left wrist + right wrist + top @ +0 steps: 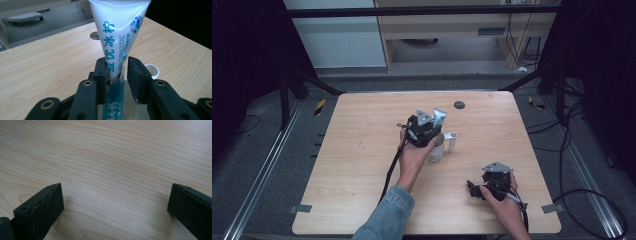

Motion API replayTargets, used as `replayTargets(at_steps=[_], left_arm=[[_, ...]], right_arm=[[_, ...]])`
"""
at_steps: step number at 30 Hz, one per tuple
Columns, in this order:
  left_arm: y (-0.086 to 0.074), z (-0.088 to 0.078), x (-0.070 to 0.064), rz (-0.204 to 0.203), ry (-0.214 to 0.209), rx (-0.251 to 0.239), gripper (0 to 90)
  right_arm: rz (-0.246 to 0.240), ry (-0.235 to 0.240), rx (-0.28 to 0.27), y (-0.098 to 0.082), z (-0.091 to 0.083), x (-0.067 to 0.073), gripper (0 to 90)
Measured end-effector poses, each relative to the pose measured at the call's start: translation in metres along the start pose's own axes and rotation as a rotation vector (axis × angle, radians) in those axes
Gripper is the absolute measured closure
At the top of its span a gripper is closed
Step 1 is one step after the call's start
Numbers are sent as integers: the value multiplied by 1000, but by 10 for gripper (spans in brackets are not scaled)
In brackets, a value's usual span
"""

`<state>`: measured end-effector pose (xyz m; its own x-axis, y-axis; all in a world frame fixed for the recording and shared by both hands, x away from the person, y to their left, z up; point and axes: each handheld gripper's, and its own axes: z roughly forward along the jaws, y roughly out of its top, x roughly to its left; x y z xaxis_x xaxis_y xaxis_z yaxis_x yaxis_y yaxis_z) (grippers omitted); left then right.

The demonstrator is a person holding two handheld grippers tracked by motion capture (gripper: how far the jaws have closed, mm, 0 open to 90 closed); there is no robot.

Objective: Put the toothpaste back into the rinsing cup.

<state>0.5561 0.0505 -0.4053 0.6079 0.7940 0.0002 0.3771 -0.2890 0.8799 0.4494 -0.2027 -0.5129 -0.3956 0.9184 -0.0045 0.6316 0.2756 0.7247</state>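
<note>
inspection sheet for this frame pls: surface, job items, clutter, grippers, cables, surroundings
Surface: light wood table, round hole near far edge.
Job's things: toothpaste tube standing in a white cup, handle to the right.
Clutter: nothing seen.
Grippers: left hand-held gripper around the tube, right pad clear, a gap showing; right hand-held gripper open over bare wood.
Cables: black cable trailing from left gripper; more on the floor, right.
Surroundings: dark frame, grey floor, wooden furniture behind.

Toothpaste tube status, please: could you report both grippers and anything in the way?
Left gripper open around toothpaste tube, tube standing in cup. Right gripper open, empty, over bare table. Nothing in the way.
</note>
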Motion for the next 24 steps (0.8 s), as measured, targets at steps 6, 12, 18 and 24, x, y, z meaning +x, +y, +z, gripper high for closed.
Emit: replayTargets(at_steps=[6, 12, 18, 24], left_arm=[[0, 0, 1, -4, 2, -1, 666], [0, 0, 1, 1, 6, 0, 653], [-1, -1, 1, 5, 10, -5, 633], [-3, -1, 2, 3, 5, 1, 607]], right_arm=[[0, 0, 0, 0, 0, 0, 5], [0, 0, 0, 0, 0, 0, 4], [0, 0, 0, 0, 0, 0, 5], [2, 0, 1, 0, 0, 0, 4]])
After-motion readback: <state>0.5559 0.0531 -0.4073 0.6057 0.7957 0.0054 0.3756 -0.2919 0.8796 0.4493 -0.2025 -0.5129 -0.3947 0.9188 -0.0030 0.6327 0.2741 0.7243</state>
